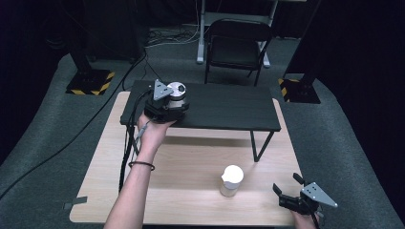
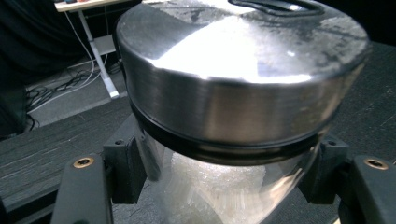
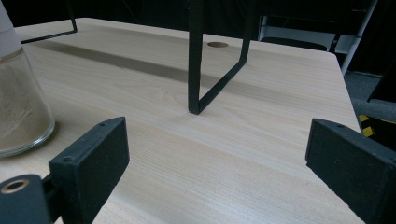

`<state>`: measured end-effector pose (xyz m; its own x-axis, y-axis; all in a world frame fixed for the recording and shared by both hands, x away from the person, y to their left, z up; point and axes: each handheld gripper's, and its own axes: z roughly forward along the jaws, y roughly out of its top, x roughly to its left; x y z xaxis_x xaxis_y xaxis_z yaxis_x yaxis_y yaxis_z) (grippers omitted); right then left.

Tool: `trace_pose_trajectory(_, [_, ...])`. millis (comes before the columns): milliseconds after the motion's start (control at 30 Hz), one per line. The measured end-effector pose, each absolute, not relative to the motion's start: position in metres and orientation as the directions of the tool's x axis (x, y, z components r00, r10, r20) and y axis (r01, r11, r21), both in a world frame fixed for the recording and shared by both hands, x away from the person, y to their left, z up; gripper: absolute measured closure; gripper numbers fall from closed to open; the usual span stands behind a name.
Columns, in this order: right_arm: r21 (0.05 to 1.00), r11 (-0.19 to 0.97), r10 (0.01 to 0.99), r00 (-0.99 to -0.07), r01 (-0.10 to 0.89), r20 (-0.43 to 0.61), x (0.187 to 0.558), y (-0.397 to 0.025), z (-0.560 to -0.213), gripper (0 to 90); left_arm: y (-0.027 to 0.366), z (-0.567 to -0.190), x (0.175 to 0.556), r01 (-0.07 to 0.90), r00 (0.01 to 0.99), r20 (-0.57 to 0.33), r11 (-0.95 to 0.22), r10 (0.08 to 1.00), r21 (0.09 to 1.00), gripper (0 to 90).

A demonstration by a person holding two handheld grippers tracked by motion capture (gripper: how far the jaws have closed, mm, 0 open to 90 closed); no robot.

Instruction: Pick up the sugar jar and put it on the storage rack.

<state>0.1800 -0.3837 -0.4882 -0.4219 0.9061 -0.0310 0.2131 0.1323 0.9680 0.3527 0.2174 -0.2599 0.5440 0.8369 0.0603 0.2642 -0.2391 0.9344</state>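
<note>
A glass jar with a shiny steel lid (image 1: 177,90) stands on the left end of a black raised shelf (image 1: 229,107). My left gripper (image 1: 177,103) is shut on the jar's glass body just below the lid (image 2: 243,70), one jaw on each side; white crystals show through the glass (image 2: 219,182). A second glass jar (image 1: 231,181) with a white cap and sandy powder stands on the wooden table (image 1: 191,191). My right gripper (image 1: 286,183) hovers open and empty at the table's front right, to the right of that jar (image 3: 18,112).
The shelf's thin black leg (image 3: 196,60) meets the table (image 3: 233,154) ahead of the right gripper (image 3: 215,158). A black folding chair (image 1: 236,45) stands behind the table. Cables trail off the table's left side. The shelf top (image 2: 46,149) stretches away behind the steel-lidded jar.
</note>
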Motion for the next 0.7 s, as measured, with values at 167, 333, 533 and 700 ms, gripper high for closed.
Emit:
trace_pose_trajectory(167, [0.968, 0.133, 0.906, -0.423, 0.214, -0.031, 0.18, -0.384, -0.488, 5.1, 0.217, -0.262, 0.357, 0.277, 0.542, 0.042, -0.226, 0.839, 0.934, 30.8])
trace_pose_trajectory(333, [0.968, 0.133, 0.906, -0.423, 0.213, -0.031, 0.18, -0.384, -0.488, 5.1, 0.215, -0.262, 0.353, 0.268, 0.54, 0.061, -0.24, 0.84, 0.933, 26.0])
trace_pose_trajectory(533, [0.968, 0.136, 0.905, -0.423, 0.213, -0.034, 0.18, -0.384, -0.488, 5.0, 0.225, -0.265, 0.342, 0.249, 0.554, 0.049, -0.222, 0.831, 0.943, 16.6])
trace_pose_trajectory(700, [0.967, 0.135, 0.906, -0.423, 0.214, -0.033, 0.18, -0.383, -0.488, 5.0, 0.236, -0.265, 0.332, 0.237, 0.579, 0.049, -0.225, 0.814, 0.945, 10.3])
